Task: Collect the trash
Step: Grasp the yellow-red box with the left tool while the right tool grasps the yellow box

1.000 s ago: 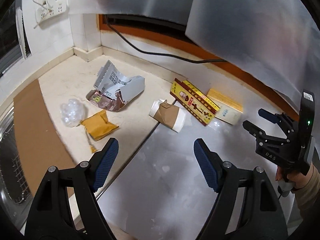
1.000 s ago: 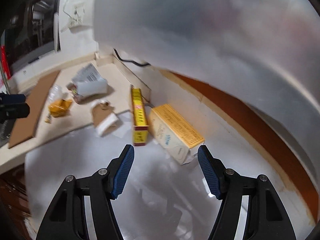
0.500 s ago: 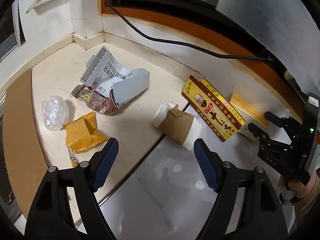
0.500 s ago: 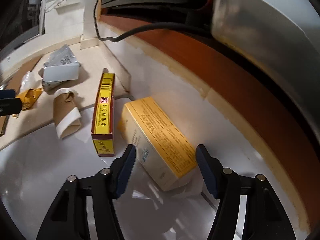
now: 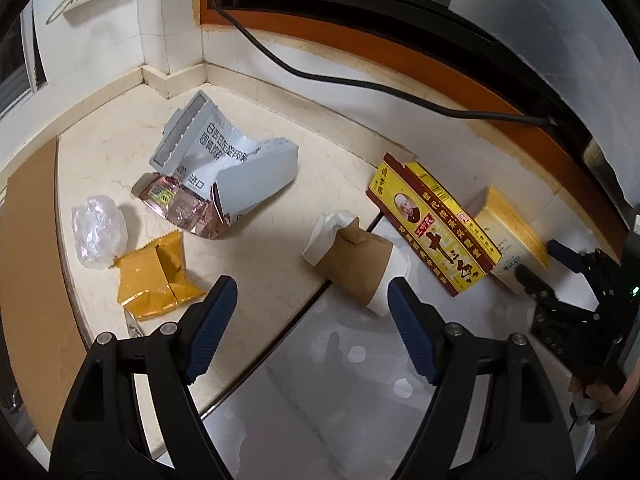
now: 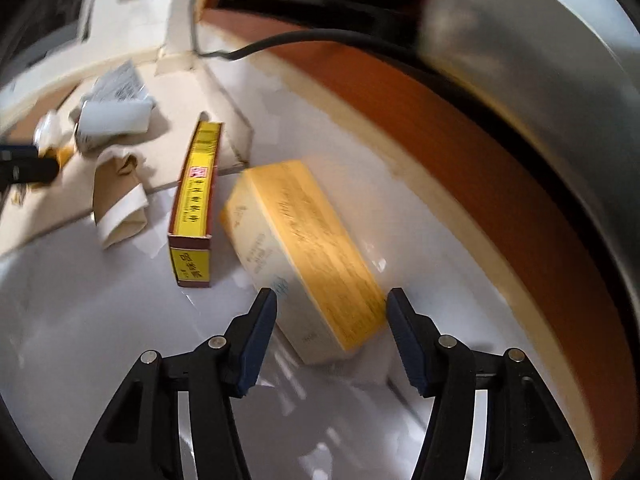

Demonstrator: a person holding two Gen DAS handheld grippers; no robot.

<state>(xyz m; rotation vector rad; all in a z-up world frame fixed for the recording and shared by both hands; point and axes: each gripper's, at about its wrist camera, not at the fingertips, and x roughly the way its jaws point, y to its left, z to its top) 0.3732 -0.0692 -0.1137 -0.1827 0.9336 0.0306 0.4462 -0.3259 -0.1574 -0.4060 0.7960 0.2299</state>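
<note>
Right gripper (image 6: 331, 307) jaws were seen closing around the pale yellow box (image 6: 304, 248), not yet pressing. Left gripper (image 5: 312, 312) was held wide apart, empty.

Left wrist view: torn bag (image 5: 224, 168) sat upper-centre on the table (image 5: 260, 264), plastic wad (image 5: 98, 236) and wrapper (image 5: 154, 280) lower left, crushed cup (image 5: 356, 268) centre, long box (image 5: 436, 228) right of it, flat box (image 5: 510, 236) far right.

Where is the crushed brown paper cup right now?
Left wrist view, centre: the paper cup lies on its side between the orange wrapper and the red-yellow box.
</note>
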